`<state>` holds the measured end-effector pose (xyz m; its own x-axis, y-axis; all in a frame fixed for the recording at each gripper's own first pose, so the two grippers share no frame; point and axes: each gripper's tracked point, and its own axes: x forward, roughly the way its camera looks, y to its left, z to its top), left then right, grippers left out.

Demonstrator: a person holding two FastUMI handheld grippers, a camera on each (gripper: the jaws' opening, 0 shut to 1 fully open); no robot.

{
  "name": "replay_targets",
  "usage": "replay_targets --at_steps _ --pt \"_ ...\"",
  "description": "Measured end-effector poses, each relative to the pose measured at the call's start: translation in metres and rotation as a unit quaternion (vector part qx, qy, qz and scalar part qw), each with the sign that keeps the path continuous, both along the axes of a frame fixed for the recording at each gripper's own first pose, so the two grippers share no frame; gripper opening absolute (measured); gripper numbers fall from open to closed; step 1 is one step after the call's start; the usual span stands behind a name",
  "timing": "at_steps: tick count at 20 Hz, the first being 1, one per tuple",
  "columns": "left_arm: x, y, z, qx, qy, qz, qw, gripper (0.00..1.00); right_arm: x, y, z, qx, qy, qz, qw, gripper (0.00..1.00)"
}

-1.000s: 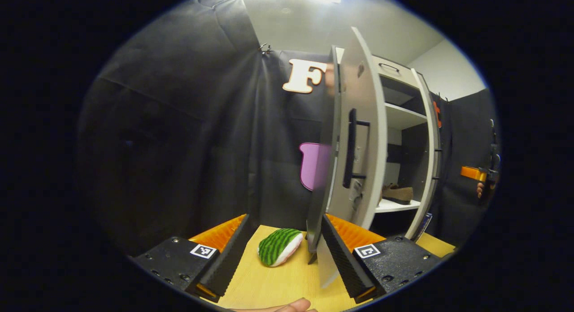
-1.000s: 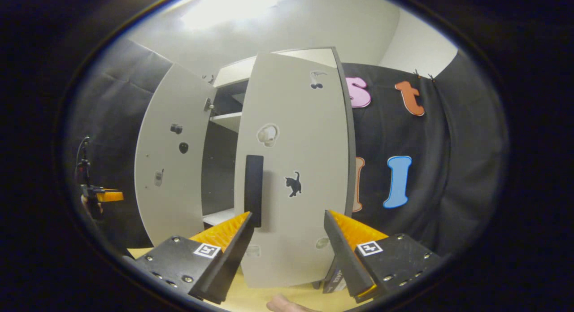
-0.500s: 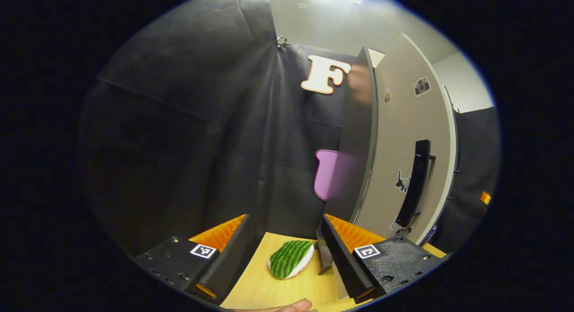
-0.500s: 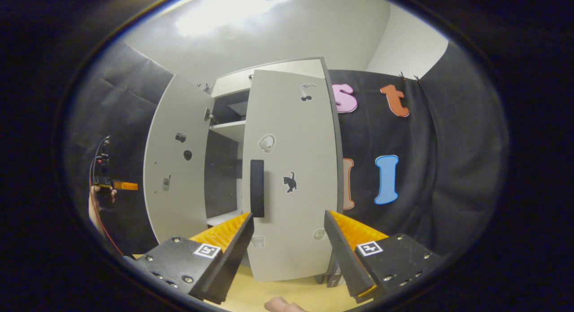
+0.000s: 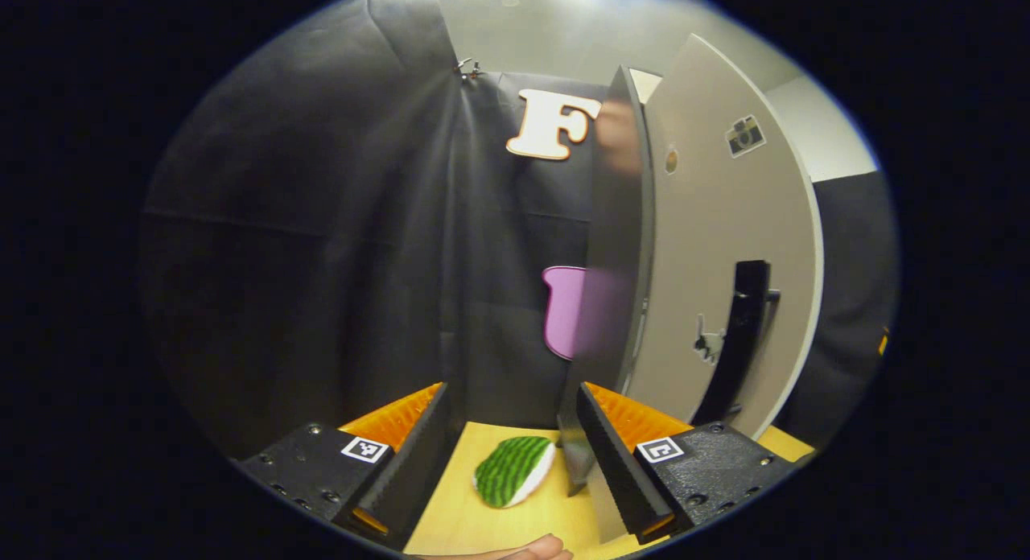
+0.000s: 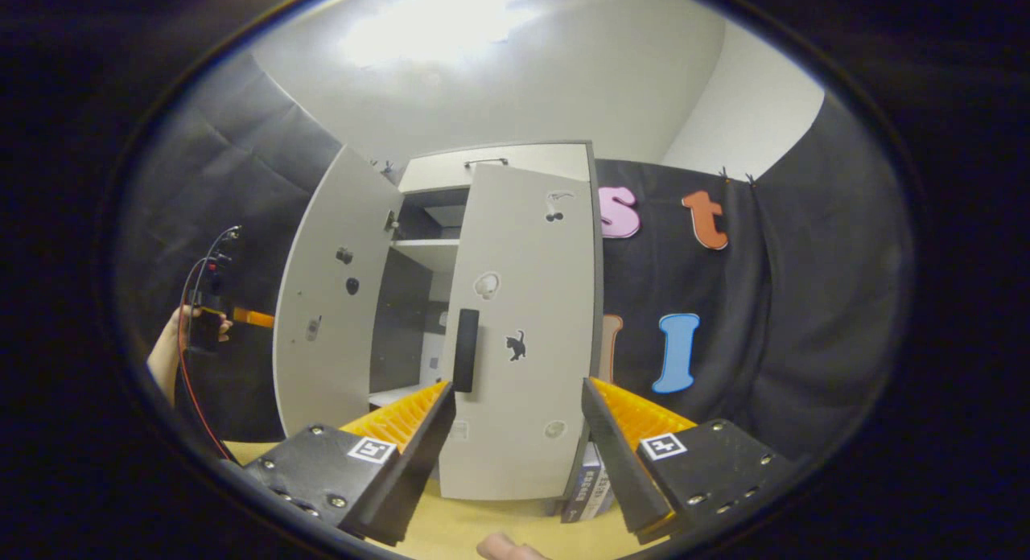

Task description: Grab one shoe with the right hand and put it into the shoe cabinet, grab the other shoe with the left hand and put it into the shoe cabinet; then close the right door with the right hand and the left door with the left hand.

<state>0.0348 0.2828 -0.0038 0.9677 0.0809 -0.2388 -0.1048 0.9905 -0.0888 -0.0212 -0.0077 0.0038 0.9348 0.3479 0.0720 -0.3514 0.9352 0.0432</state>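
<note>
Booth table (image 6: 451, 528): shoe cabinet (image 6: 499, 154) doors part closed, shoes not visible
Right door (image 6: 523, 335) near shut, left door (image 6: 334, 302) ajar; right gripper (image 6: 519, 439) and left gripper (image 5: 511, 439) spread, empty, both off the doors

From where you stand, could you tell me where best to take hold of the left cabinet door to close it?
Probably by the left door outer face, on the side away from the shelves: in the right gripper view it swings wide, showing only handle mounts on its inner face. The left gripper sits beside that door and could push its free edge inward.
</note>
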Motion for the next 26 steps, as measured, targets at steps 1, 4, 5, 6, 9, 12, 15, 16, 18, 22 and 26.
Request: replay_targets --at_steps 1,4,5,6,9,12,15,16,18,22,26 --pt "0.003 -0.013 -0.004 -0.013 0.006 -0.007 1.000 0.94 -0.004 0.001 0.002 0.000 -0.004 0.006 1.000 0.95" --pt "0.008 -0.046 -0.012 -0.028 0.028 -0.022 0.999 0.93 -0.015 -0.004 0.015 0.000 -0.040 0.007 0.999 0.95" --pt "0.004 -0.047 -0.009 -0.021 0.026 -0.016 0.999 0.90 -0.019 -0.003 0.014 -0.001 -0.042 0.013 0.999 0.95" --pt "0.008 -0.048 -0.004 -0.011 0.020 -0.010 1.000 0.87 -0.024 -0.002 0.012 0.000 -0.040 0.018 0.999 0.92" --pt "0.009 -0.047 0.004 0.018 0.019 0.002 1.000 0.86 -0.030 -0.006 0.009 0.001 -0.034 0.018 0.999 0.92" --pt "0.007 -0.055 0.002 0.012 0.027 0.005 1.000 0.87 -0.033 -0.002 0.007 0.009 -0.024 0.019 0.999 0.92" --pt "0.012 -0.077 0.003 0.013 0.017 -0.025 0.999 0.92 -0.037 0.002 0.003 0.006 -0.012 0.012 1.000 0.92" --pt "0.013 -0.085 0.002 0.012 0.016 -0.032 0.999 0.92 -0.040 0.007 0.000 0.002 -0.006 0.015 1.000 0.92" --pt "0.013 -0.097 0.002 0.015 0.009 -0.037 0.999 0.92 -0.044 0.017 -0.006 -0.006 0.008 0.020 1.000 0.95" --pt "0.016 -0.117 0.005 0.036 -0.019 -0.036 0.999 0.86 -0.044 0.015 -0.012 -0.021 0.033 0.006 0.999 0.92" --pt "0.022 -0.135 0.003 0.037 -0.022 -0.041 0.998 0.87 -0.039 0.017 -0.016 -0.035 0.047 -0.010 0.998 0.95"
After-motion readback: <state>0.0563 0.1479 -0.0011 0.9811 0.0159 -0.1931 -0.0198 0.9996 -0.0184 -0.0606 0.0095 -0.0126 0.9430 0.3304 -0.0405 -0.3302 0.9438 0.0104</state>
